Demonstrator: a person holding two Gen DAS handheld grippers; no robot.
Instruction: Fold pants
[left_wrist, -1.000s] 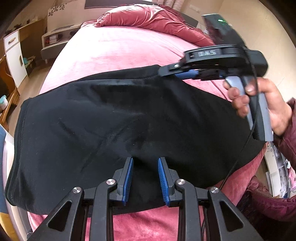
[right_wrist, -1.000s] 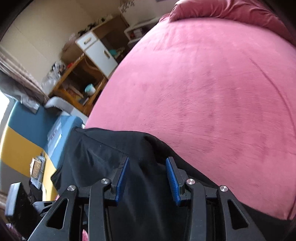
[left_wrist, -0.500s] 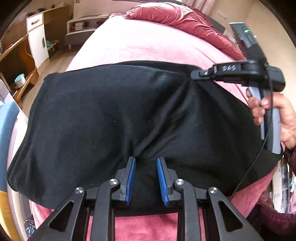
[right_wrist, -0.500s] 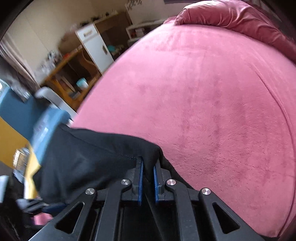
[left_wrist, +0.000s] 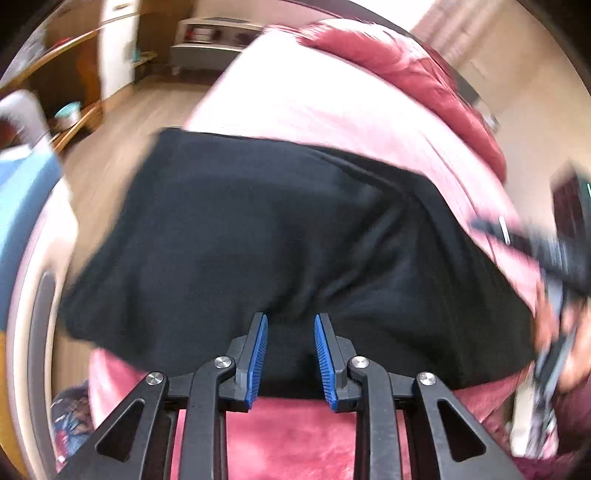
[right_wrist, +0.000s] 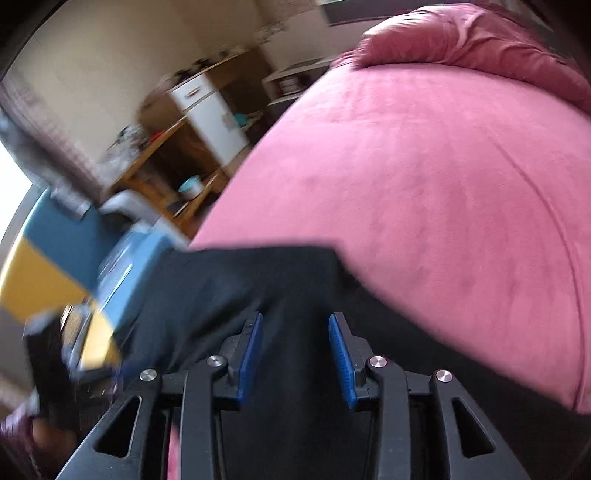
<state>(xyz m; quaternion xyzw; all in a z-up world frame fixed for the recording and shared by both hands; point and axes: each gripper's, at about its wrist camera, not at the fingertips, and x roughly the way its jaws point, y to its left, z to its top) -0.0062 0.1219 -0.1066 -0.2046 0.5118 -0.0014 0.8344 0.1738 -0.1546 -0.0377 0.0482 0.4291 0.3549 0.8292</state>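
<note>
Black pants (left_wrist: 258, 240) lie folded across the pink bed (left_wrist: 314, 110). My left gripper (left_wrist: 288, 321) is at their near edge. Its blue pads (left_wrist: 258, 350) stand a little apart with a thick bunch of black cloth pinched between them, and creases fan out from the tips. In the right wrist view the pants (right_wrist: 229, 288) spread under my right gripper (right_wrist: 295, 321). Its jaws are opening and the cloth lies loose between the pads. The right gripper (left_wrist: 480, 225) also shows blurred at the right of the left wrist view, held by a hand (left_wrist: 569, 350) over the pants' far corner.
A crumpled red quilt (left_wrist: 406, 66) lies at the head of the bed. To the left, beyond the bed's edge, are wood floor (left_wrist: 122, 122), a white cabinet (right_wrist: 210, 114) with a wooden desk (right_wrist: 155, 155), and a blue and yellow surface (right_wrist: 55, 258).
Half a second ago the right gripper was pinched on the pants' edge; now its pads are apart and the cloth is released. The left gripper has rolled and shifted sideways, still on the cloth.
</note>
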